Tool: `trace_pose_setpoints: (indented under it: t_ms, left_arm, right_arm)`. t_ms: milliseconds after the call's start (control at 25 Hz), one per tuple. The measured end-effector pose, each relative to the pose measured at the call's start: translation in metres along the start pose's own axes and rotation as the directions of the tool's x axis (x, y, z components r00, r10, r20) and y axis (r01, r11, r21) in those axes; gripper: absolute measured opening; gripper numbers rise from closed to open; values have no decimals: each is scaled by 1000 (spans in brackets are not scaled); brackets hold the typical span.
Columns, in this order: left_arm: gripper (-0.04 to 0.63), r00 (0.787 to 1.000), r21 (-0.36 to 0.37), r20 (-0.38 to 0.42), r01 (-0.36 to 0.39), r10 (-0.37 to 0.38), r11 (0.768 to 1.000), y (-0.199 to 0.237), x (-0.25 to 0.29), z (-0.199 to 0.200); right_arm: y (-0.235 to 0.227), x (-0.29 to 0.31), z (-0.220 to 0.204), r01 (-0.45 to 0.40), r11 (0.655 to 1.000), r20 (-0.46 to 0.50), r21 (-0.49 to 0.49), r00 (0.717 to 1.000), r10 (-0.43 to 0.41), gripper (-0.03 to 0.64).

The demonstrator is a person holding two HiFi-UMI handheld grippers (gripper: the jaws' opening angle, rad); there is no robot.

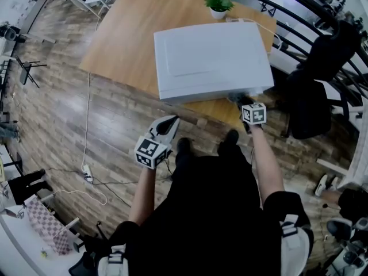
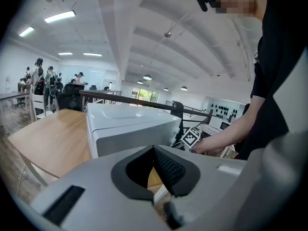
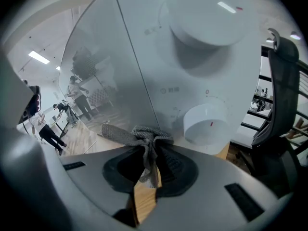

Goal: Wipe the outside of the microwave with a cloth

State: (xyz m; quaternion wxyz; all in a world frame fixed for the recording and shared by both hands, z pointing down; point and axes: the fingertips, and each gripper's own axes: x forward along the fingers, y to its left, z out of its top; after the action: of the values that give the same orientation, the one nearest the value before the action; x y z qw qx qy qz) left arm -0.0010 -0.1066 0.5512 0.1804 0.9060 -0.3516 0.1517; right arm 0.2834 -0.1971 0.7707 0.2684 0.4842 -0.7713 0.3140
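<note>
- Microwave [image 1: 213, 59] is sitting in the upper middle of the head view, on a wooden table [image 1: 126, 45]. It is white and boxy, and its front is facing the person.
- Right gripper [image 1: 244, 103] is reaching to the lower right corner of the microwave's front in the head view.
- In the right gripper view, the right gripper [image 3: 149, 148] is squeezing a grey cloth [image 3: 144, 138] between its two fingers. The fingers are closed tight on the bunched cloth.
- The cloth is resting against the bottom of the microwave's front [image 3: 192, 57], at the line where the shiny door [image 3: 101, 71] is meeting the panel with the knobs.
- A round white knob [image 3: 204, 124] is sitting just right of the cloth, and a bigger knob [image 3: 211, 23] is sitting above it.
- Left gripper [image 1: 169, 122] is hanging in the air at the lower middle of the head view, below the table edge and apart from the microwave.
- In the left gripper view, the left gripper [image 2: 154, 150] is keeping its fingers together and is holding nothing.
- A small green plant [image 1: 218, 4] is standing behind the microwave at the top of the head view.
- A black chair [image 1: 316, 96] is standing at the right.
</note>
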Motion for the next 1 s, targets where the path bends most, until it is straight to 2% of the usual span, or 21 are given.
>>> trace_pose_setpoints:
  t_ms: [440,680,1000]
  left_arm:
    - [0,999,-34,10,-35,35,999,-3,-6,-12]
    - [0,998,-45,3,-56,56,997,1,-19,-18]
    - [0,998,-46,1,-66,66,997,5,-23,-22]
  right_arm:
    - [-3,12,-8,-22,1000,-27,-10,999,22,49]
    - [-8,18,-22,-7,998,-62,59,998,11,48]
    - [-2,25,-21,28,999,-71,23,997,-27,44]
